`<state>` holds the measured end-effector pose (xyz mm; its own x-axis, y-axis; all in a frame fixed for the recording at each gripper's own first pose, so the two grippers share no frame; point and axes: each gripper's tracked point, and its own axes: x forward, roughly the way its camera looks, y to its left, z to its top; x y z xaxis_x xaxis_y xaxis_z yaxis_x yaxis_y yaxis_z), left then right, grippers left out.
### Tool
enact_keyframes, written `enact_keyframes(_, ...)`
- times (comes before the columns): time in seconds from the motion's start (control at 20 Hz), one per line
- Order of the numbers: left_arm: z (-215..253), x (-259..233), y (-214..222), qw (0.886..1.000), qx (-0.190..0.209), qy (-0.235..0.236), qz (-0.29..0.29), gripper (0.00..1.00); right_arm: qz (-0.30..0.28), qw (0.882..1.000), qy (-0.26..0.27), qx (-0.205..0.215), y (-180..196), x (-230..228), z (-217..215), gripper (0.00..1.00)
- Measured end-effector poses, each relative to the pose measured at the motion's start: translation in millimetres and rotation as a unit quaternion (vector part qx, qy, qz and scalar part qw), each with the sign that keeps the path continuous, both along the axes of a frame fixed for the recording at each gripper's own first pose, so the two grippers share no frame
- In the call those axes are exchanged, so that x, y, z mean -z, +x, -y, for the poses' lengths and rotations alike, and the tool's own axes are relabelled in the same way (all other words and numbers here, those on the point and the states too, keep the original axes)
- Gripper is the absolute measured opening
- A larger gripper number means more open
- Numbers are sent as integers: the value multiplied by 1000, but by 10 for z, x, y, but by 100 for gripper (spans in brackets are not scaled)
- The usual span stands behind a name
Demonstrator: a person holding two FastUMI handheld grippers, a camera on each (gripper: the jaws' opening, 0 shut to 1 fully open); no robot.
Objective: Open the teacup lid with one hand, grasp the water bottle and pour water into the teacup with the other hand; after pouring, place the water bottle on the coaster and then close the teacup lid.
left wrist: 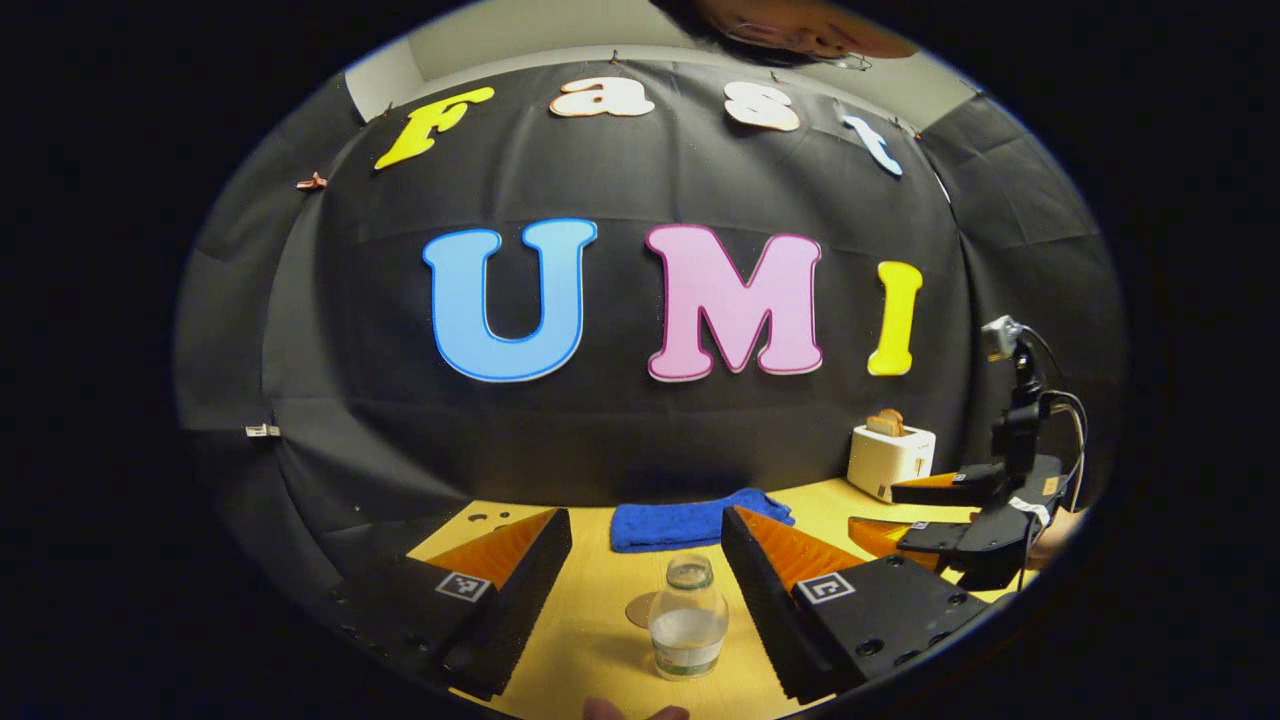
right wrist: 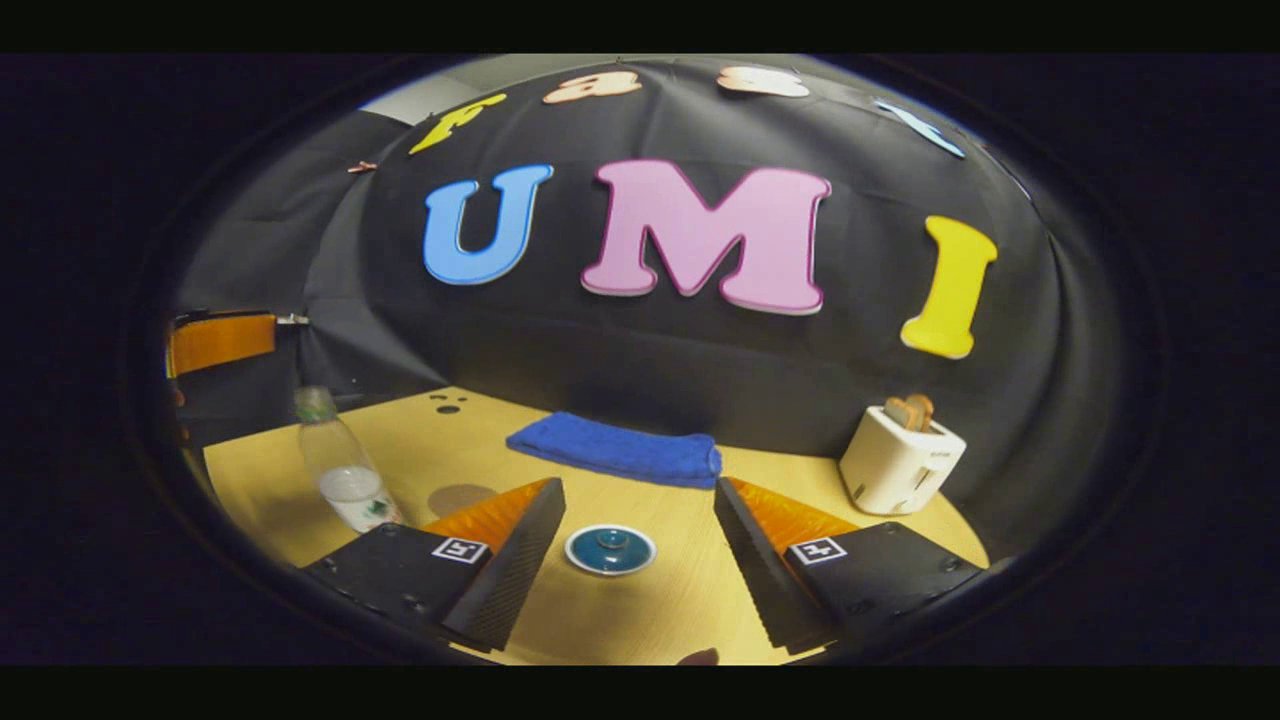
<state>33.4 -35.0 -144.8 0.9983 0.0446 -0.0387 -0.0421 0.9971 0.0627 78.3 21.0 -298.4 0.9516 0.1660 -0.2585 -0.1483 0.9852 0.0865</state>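
Left gripper view: the left gripper (left wrist: pixel 645 560) hangs low over the wooden worktop (left wrist: pixel 590 640) with its jaws spread wide. The water bottle (left wrist: pixel 688 620) stands upright between the two fingers, touching neither, capless as far as can be seen and partly filled with clear water. Just behind the bottle, on its left, a round brown coaster (left wrist: pixel 640 609) lies flat on the worktop. A folded blue towel (left wrist: pixel 690 522) lies along the worktop's far edge, against the booth wall. A white toaster (left wrist: pixel 889 460) with bread in its slots stands at the far right corner. Near the right edge the right gripper (left wrist: pixel 925 515) is seen side-on, its fingers apart, with cables running from its body.

Right gripper view: the right gripper (right wrist: pixel 635 545) also hangs with jaws wide and holds nothing. The teacup (right wrist: pixel 610 550), blue with a pale rim, stands on the worktop (right wrist: pixel 640 620) between and just beyond the fingertips, its knobbed lid (right wrist: pixel 611 542) seated on top. The water bottle (right wrist: pixel 343 470) stands near the left edge, with the coaster (right wrist: pixel 462 497) beside it toward the middle. The blue towel (right wrist: pixel 615 450) lies by the far edge and the toaster (right wrist: pixel 900 458) at the far right corner. An orange part of the left gripper (right wrist: pixel 220 342) shows above the bottle at the left.
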Motion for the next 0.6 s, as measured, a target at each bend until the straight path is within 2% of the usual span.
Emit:
enact_keyframes(0.2,85,525,7,1000,10,-6,-23,94,-11,1000,-10,-23,160,460,-214,90)
enact_keyframes(0.6,104,965,47,998,13,-29,-49,94,-50,998,19,-33,343,867,-312,65)
